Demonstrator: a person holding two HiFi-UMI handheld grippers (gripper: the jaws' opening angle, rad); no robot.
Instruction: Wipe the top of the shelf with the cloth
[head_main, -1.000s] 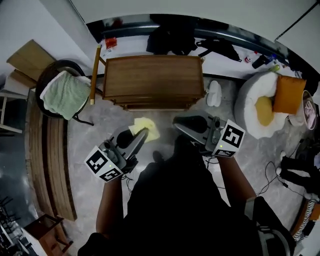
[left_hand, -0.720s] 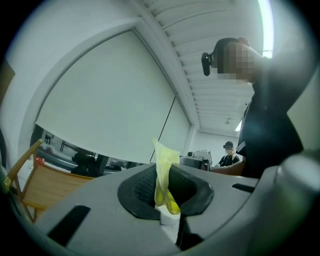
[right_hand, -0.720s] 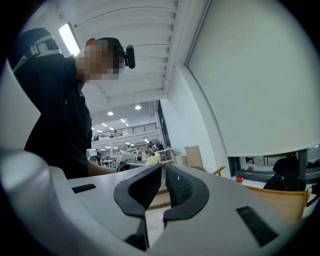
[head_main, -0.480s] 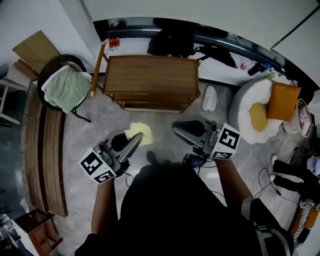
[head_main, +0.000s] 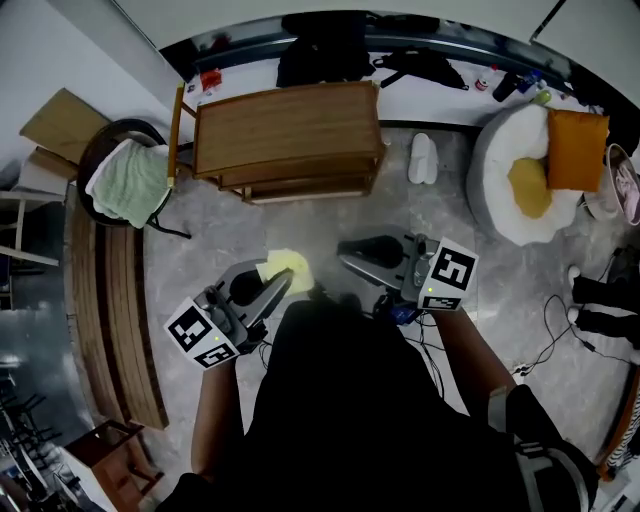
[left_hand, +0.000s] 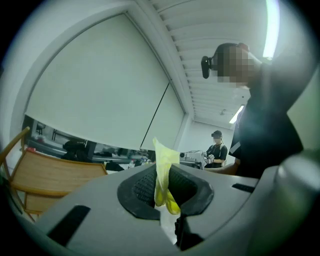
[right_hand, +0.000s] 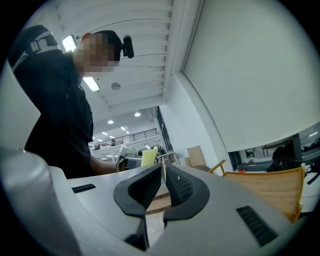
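Note:
The wooden shelf (head_main: 285, 135) stands against the far wall, its flat top bare. My left gripper (head_main: 280, 278) hangs over the floor in front of it, shut on a yellow cloth (head_main: 286, 266). In the left gripper view the cloth (left_hand: 161, 165) sticks up between the black pads, and the shelf (left_hand: 52, 175) lies to the left. My right gripper (head_main: 346, 250) is held beside the left one, shut with nothing in it. In the right gripper view the pads (right_hand: 181, 187) nearly touch, the shelf (right_hand: 272, 190) is at the right and the cloth (right_hand: 149, 156) shows beyond.
A round chair with a green towel (head_main: 128, 185) stands left of the shelf. A white beanbag (head_main: 500, 200) with orange cushions is at the right. White slippers (head_main: 424, 158) lie by the shelf's right side. Wooden planks (head_main: 110, 320) run along the left, cables (head_main: 560, 330) trail right.
The shelf now sits a little farther from both grippers and the view has swung slightly. The left gripper keeps its hold on the cloth; the right stays shut.

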